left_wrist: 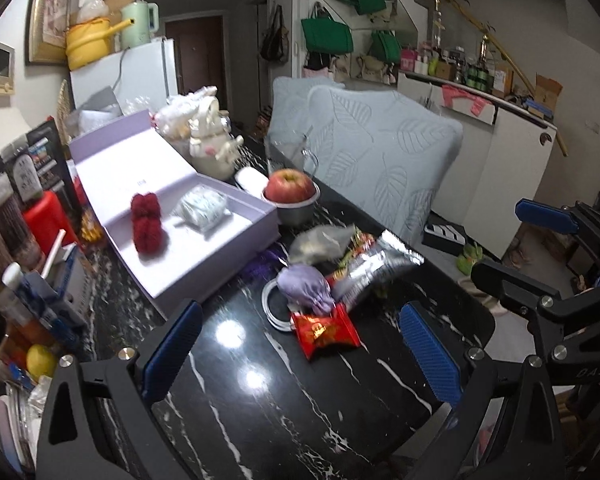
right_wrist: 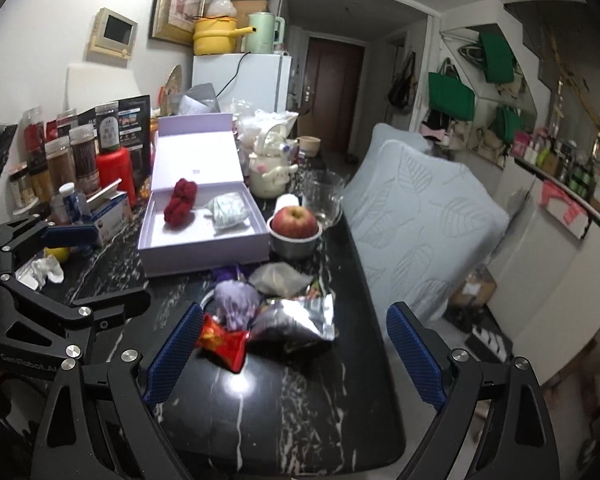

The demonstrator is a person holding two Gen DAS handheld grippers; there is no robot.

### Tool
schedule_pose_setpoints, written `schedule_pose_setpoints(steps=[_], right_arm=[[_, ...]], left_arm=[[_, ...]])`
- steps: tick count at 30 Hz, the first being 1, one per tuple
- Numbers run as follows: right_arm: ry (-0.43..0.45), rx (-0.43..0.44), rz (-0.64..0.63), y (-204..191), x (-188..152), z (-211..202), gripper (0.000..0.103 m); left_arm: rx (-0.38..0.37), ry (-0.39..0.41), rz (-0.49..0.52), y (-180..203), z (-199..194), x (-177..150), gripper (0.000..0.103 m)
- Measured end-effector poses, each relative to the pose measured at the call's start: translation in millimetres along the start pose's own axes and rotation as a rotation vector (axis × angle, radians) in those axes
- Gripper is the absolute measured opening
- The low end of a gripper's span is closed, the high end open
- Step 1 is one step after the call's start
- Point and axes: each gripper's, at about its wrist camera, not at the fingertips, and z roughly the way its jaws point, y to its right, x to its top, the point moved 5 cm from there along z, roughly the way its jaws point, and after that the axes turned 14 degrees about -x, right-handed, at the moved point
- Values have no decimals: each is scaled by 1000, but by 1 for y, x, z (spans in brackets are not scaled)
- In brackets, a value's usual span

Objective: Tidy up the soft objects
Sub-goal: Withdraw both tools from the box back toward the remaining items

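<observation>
An open lilac box (left_wrist: 228,248) (right_wrist: 204,250) on the black marble table holds a fuzzy red soft item (left_wrist: 147,222) (right_wrist: 180,201) and a pale folded soft item (left_wrist: 202,208) (right_wrist: 229,211). A purple soft bundle (left_wrist: 306,288) (right_wrist: 236,304) lies in front of the box among a red packet (left_wrist: 326,330) (right_wrist: 224,342), a silver foil bag (left_wrist: 376,266) (right_wrist: 296,320) and a clear bag (left_wrist: 322,242) (right_wrist: 280,278). My left gripper (left_wrist: 302,354) is open and empty, short of the bundle. My right gripper (right_wrist: 296,354) is open and empty over the table's near part; it also shows in the left wrist view (left_wrist: 512,240).
An apple in a metal bowl (left_wrist: 294,192) (right_wrist: 295,226), a glass jug (right_wrist: 326,196) and a white plush-covered pot (left_wrist: 212,140) (right_wrist: 270,168) stand behind. Jars and a red container (right_wrist: 114,170) crowd the left. A light blue cushioned chair back (left_wrist: 380,148) (right_wrist: 420,204) flanks the table's right edge.
</observation>
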Motion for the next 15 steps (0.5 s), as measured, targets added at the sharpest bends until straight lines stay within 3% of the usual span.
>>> schedule_pose_setpoints(steps=[15], right_arm=[[-122, 23, 62, 7, -57, 42, 94]], left_arm=[[-74, -136, -74, -9, 66, -39, 101]])
